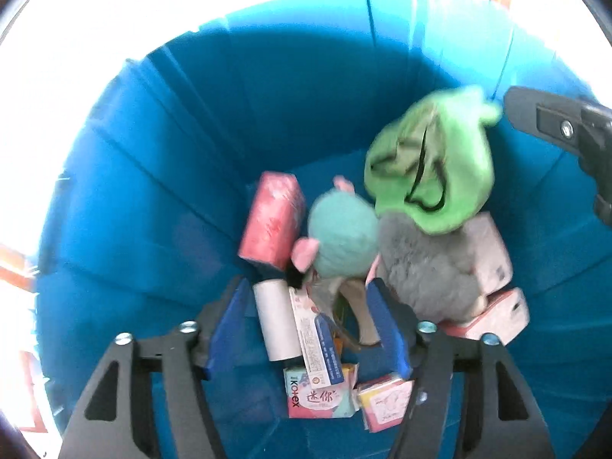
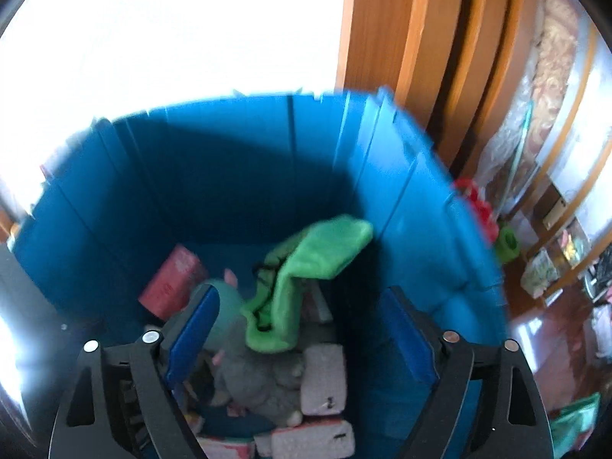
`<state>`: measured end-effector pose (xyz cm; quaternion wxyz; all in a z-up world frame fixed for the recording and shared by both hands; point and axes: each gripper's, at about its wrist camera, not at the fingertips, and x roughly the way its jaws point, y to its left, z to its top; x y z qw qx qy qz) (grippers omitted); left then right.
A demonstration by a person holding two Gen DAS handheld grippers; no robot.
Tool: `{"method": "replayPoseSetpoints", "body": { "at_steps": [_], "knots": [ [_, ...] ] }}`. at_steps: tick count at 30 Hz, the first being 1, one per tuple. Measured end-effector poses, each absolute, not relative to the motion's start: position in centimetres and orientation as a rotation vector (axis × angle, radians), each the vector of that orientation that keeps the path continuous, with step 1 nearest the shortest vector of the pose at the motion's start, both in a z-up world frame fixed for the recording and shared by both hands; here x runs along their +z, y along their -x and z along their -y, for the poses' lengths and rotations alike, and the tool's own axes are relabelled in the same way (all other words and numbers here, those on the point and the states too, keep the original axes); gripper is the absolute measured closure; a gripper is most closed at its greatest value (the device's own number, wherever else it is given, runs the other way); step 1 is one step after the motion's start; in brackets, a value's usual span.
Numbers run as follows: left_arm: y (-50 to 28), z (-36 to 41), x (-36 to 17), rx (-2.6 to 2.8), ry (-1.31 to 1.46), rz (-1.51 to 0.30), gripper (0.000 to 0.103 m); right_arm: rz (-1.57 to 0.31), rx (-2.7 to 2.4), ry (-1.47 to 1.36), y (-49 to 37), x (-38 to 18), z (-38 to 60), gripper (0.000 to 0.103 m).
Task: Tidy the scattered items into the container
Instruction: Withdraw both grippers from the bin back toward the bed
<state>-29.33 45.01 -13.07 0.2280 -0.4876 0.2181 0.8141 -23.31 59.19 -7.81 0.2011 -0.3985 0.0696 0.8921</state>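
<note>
Orange wooden door frame (image 2: 401, 38) rises behind the deep blue plastic container (image 1: 160, 176). Both the left claw (image 1: 306, 321) and right claw (image 2: 302, 336) hang spread and empty above it; a crumpled green cloth (image 2: 306, 271) lies inside, ahead of both claws.

The container (image 1: 160, 176) is deep blue all round, ribbed on its walls. Inside, a bright green cloth (image 1: 432, 160) with a black edge trim lies over a grey plush toy (image 1: 428, 267). Beside it sits a teal ball-shaped toy (image 1: 342, 241) with pink ears, and a red packet (image 1: 273, 220). The pale pink packs (image 2: 323, 378) look speckled. Both grippers' pads (image 2: 191, 338) are dark blue on black frames.
</note>
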Motion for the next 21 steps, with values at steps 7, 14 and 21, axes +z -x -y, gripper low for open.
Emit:
{"method": "replayPoseSetpoints", "body": {
  "at_steps": [7, 14, 21],
  "knots": [
    [28.0, -38.7, -2.3, 2.348, 1.09, -0.433, 0.034, -0.149, 2.655, 0.795, 18.3, -0.6, -53.6, 0.0],
    [25.7, -26.3, 5.4, 2.586, 0.807, -0.301, 0.014, -0.221, 2.825, 0.574, 13.3, 5.2, -45.3, 0.0],
    [25.9, -12.5, 4.0, 2.738, 0.763, -0.236, 0.014, -0.198, 2.947, 0.503, 12.8, 5.9, -32.7, 0.0]
  ]
}}
